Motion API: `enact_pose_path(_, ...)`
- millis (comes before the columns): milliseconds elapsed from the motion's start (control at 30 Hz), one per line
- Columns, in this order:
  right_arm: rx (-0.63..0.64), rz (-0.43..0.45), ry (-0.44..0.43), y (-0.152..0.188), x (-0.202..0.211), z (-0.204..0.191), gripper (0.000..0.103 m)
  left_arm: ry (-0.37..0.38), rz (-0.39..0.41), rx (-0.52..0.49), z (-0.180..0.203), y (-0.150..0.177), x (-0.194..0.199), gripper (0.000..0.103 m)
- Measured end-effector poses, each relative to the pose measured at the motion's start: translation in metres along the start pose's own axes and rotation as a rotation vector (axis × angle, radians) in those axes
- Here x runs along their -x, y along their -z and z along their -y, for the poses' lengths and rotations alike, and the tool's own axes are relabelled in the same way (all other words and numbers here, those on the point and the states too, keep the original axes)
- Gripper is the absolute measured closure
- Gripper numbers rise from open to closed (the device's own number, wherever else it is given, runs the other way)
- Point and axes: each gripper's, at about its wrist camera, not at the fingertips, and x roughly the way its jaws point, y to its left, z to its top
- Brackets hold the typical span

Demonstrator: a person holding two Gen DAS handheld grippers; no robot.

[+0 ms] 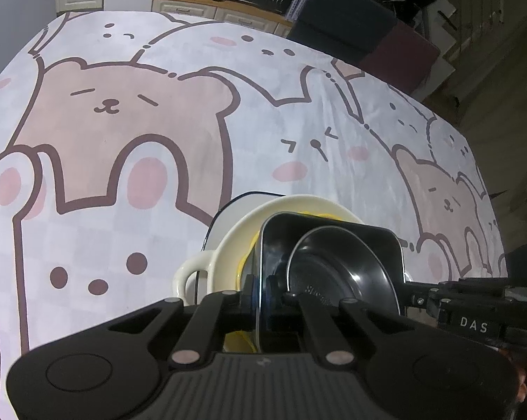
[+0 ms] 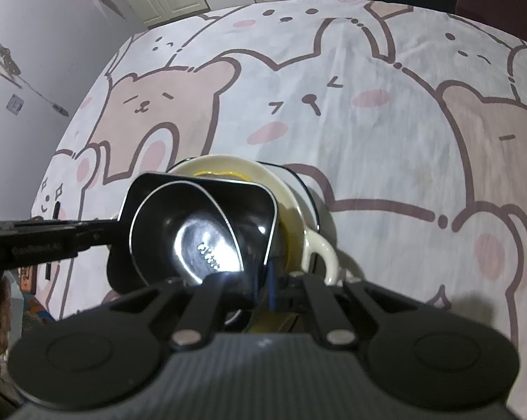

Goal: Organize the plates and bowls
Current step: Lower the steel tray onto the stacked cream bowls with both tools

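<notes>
At the bottom centre of the left wrist view, the left gripper (image 1: 263,297) is clamped shut on the near rim of a black square dish (image 1: 375,245). A round black bowl (image 1: 333,266) nests inside it. In the right wrist view the right gripper (image 2: 259,287) pinches the same dish's opposite rim (image 2: 263,210), jaws nearly closed. The dish sits above a cream handled bowl (image 1: 298,206) with a yellow piece (image 1: 244,262) showing inside; a dark-rimmed white plate (image 1: 228,210) lies beneath, lower centre of frame. Beyond the stack, the bear-print tablecloth (image 1: 158,133) spreads wide and bare to its far edge at the top, where cabinets (image 1: 193,7) stand.
</notes>
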Motion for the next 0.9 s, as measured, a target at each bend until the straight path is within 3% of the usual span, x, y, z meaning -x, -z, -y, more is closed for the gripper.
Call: enact_pose_path(900,0.015,0.017,0.014,-0.0014,0.007,0.0007,0.092,-0.022,0.013,-0.029,0.0032,-0.0004,0.0044,0.098)
